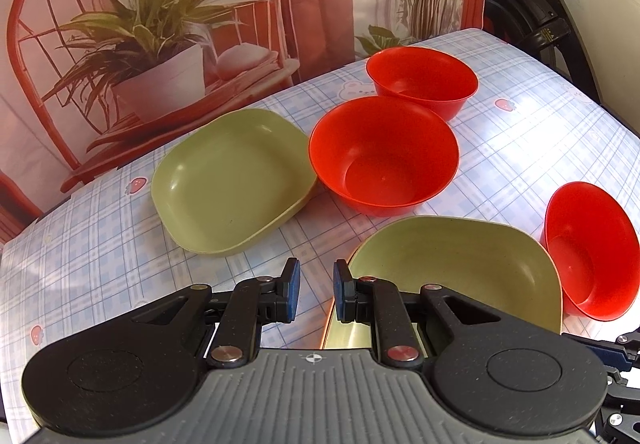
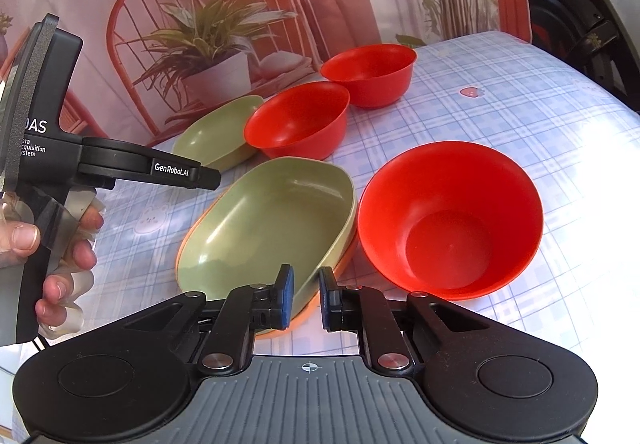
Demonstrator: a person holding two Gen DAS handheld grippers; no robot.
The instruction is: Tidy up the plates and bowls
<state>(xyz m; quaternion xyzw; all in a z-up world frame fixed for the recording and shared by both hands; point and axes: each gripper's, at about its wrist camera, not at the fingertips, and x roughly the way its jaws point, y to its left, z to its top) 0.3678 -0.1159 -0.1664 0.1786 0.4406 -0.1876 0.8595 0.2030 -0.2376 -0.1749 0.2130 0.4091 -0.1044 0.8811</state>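
On the table [image 2: 520,91], covered with a blue checked cloth, stand two green plates and three red bowls, all looking like thin smooth plastic, so I judge them light, stiff and a little slippery, not fragile. The near green plate [image 2: 276,219] seems to sit on an orange one, only its edge showing; the far green plate [image 1: 228,179] lies apart, touching the middle red bowl [image 1: 384,155]. The far red bowl [image 1: 424,79] is just behind it, and the near red bowl [image 2: 448,215] is beside the near plate. A rim is probably the best place to pinch. The right gripper [image 2: 306,298] hovers over the near plate's rim, partly open and empty; the left gripper [image 1: 316,292] likewise holds nothing.
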